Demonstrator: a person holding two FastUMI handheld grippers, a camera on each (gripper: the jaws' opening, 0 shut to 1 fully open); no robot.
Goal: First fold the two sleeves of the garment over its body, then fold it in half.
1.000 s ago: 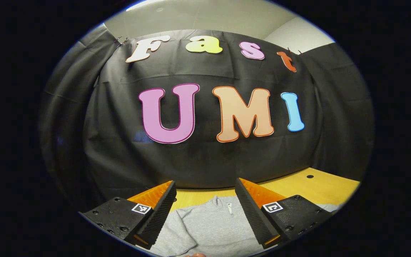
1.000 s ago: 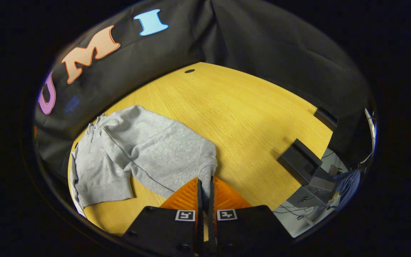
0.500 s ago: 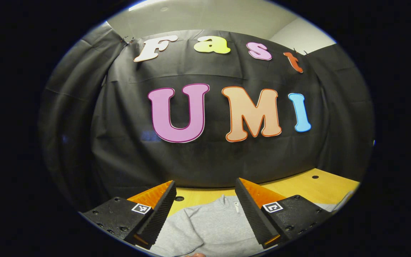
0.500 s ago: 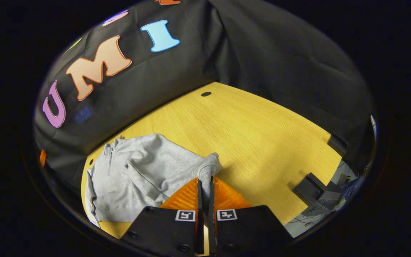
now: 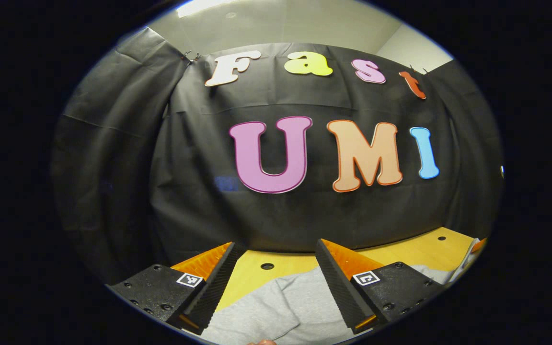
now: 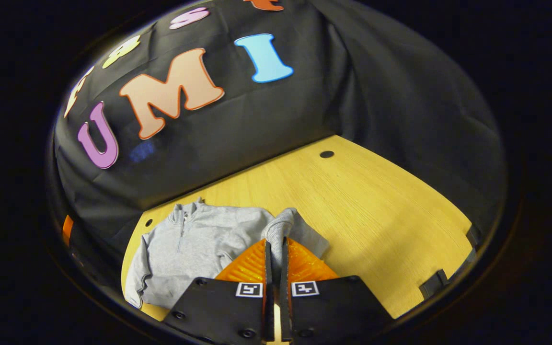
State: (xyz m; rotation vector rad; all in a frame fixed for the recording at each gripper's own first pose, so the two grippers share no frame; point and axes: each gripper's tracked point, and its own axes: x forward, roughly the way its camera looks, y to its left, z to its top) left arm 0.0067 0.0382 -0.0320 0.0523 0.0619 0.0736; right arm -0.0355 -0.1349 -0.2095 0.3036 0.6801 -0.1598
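A light grey zip-neck sweatshirt (image 6: 194, 244) lies on the wooden table (image 6: 367, 215), collar toward the back wall. In the right gripper view my right gripper (image 6: 274, 244) is shut on the cuff of one grey sleeve (image 6: 281, 225), which is lifted off the table and held over the garment's right side. In the left gripper view my left gripper (image 5: 276, 249) is open and held above the sweatshirt (image 5: 281, 306), with nothing between its fingers; grey cloth lies below and between them.
Black cloth walls close the table at the back and sides. Small round holes (image 6: 326, 154) (image 5: 267, 266) sit in the tabletop near the back. Bare wood stretches to the right of the garment in the right gripper view.
My right gripper has carried the sleeve cuff up off the table and leftward over the garment. The left gripper's view has swung left, so the sweatshirt slid right beneath it.
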